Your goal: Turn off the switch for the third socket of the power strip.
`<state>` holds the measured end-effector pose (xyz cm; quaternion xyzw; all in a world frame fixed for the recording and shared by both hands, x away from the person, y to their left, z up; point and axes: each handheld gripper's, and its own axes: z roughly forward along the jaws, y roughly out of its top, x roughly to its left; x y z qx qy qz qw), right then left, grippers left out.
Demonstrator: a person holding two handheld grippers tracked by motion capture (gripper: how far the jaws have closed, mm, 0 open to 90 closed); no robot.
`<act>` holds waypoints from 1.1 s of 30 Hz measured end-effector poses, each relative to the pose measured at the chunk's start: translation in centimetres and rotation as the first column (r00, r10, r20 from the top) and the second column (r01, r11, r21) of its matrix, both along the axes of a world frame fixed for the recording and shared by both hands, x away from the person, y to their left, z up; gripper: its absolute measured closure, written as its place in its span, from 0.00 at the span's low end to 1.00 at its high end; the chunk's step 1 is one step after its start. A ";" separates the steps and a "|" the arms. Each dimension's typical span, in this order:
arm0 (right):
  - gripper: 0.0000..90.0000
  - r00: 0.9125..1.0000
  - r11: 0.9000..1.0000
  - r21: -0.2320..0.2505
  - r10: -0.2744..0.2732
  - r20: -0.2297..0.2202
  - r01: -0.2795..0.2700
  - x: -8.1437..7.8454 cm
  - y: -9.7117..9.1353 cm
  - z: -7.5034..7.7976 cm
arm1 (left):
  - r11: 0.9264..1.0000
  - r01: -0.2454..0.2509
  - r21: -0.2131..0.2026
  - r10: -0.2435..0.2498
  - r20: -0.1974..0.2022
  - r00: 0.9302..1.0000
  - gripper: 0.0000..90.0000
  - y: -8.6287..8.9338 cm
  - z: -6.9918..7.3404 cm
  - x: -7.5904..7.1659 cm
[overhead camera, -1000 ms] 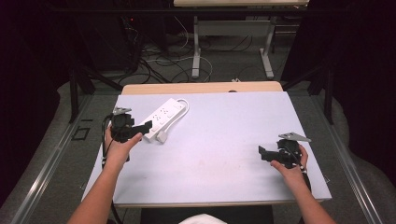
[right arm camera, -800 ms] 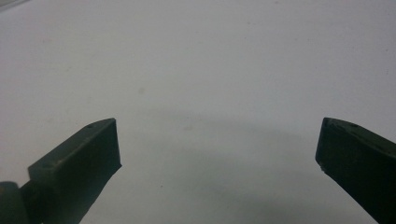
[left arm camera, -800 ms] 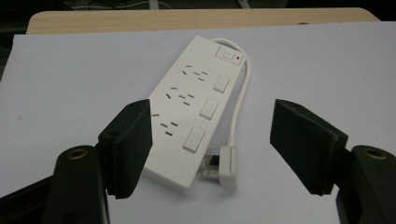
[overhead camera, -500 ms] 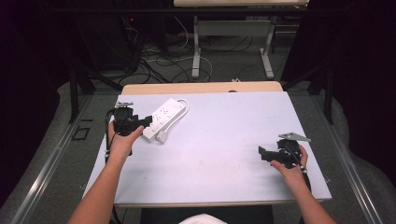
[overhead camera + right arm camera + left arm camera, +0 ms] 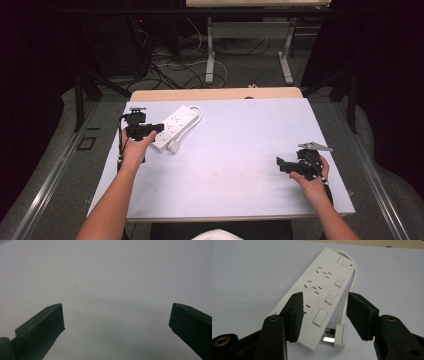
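Under my left tool (image 5: 324, 312), straight ahead of its parted jaws, lies the white plastic power strip with three socket groups and rocker switches (image 5: 322, 295), flat on the pale lavender counter (image 5: 249, 272). Jaws stand moderately wide, one over the strip's near end, the other just beyond its white flat plug (image 5: 338, 336), which rests beside that end with its prongs showing. Neither pad touches anything that I can see. Strip's white cord (image 5: 353, 280) loops from the far end, by the master switch with a red lamp.

From the high view, left tool (image 5: 159, 128) sits at the strip's (image 5: 175, 125) near-left end, held in my left hand (image 5: 134, 147).

Right tool (image 5: 281, 164), well apart near the counter's right edge, jaws wide apart, nothing between them but bare counter (image 5: 112, 290).
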<state>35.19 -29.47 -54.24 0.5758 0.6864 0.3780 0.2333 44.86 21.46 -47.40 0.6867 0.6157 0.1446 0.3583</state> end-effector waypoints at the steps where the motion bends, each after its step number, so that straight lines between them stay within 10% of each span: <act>1: 0.00 1.000 1.000 0.005 -0.003 0.000 0.003 0.0 0.0 0.0 | 1.000 -0.005 0.000 0.005 -0.007 1.000 0.54 -0.1 0.0 0.1; 33: 0.00 1.000 1.000 0.011 0.003 -0.013 -0.003 0.2 0.0 -0.2 | 0.995 -0.095 -0.043 0.085 -0.197 0.977 0.82 0.1 -2.0 2.3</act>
